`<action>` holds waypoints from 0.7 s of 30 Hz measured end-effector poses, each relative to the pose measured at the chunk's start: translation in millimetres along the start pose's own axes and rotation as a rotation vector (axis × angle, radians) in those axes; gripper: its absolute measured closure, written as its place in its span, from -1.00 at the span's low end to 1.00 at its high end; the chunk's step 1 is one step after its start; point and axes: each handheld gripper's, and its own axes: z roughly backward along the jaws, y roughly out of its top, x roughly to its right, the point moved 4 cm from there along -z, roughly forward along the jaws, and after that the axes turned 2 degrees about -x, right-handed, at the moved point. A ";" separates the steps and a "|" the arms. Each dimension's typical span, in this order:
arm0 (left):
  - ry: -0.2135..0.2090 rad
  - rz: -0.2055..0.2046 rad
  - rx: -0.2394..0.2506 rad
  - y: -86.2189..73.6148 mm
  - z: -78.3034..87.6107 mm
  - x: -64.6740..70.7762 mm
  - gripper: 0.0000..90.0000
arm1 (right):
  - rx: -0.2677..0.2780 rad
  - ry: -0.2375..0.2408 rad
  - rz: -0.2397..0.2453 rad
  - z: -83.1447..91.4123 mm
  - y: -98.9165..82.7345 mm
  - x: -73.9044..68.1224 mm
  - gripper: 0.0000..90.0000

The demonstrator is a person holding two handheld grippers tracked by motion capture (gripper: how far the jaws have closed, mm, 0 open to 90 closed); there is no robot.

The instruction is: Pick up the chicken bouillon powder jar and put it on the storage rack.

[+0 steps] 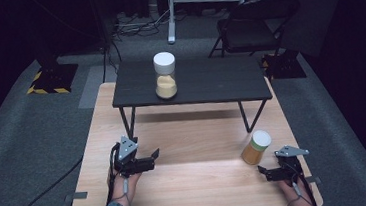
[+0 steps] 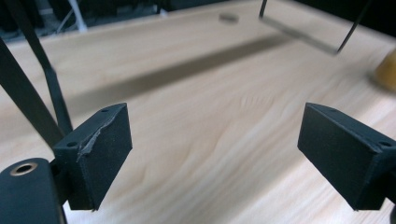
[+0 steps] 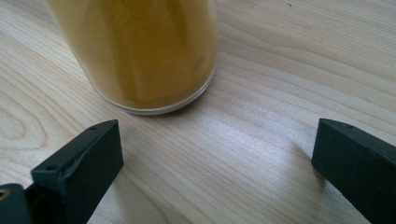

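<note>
Both grippers low over the table (image 1: 188,183) — left gripper (image 1: 153,157) and right gripper (image 1: 263,170) gaping, the right just short of the jar (image 1: 256,148).

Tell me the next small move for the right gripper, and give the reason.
Probably ease the right gripper forward so its jaws straddle the orange jar. Its jaws stand wide open and empty, the jar stands upright on the wooden table just ahead of them, slightly off toward one jaw, and nothing lies between.

clear cylindrical jar of orange-yellow powder with a pale green-banded lid (image 1: 256,147): upright on the light wooden table, near its right front edge. clear jar of tan powder with a white lid (image 1: 165,75): upright on the small black raised table.
</note>
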 end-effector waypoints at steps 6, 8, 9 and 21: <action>-0.004 0.009 -0.048 -9.3 -6.6 3.0 -0.79 | 0.000 0.000 0.000 0.0 0.0 0.0 -0.96; -0.003 0.015 -0.059 -12.0 -8.5 2.3 -0.79 | 0.000 0.000 0.000 0.0 0.0 0.0 -0.96; -0.004 0.017 -0.067 -13.0 -9.4 1.8 -0.79 | 0.000 0.000 0.000 0.0 0.0 0.0 -0.96; 0.027 0.028 -0.160 -22.5 -16.7 -5.3 -0.80 | -0.001 0.000 -0.001 0.1 0.1 0.0 -0.96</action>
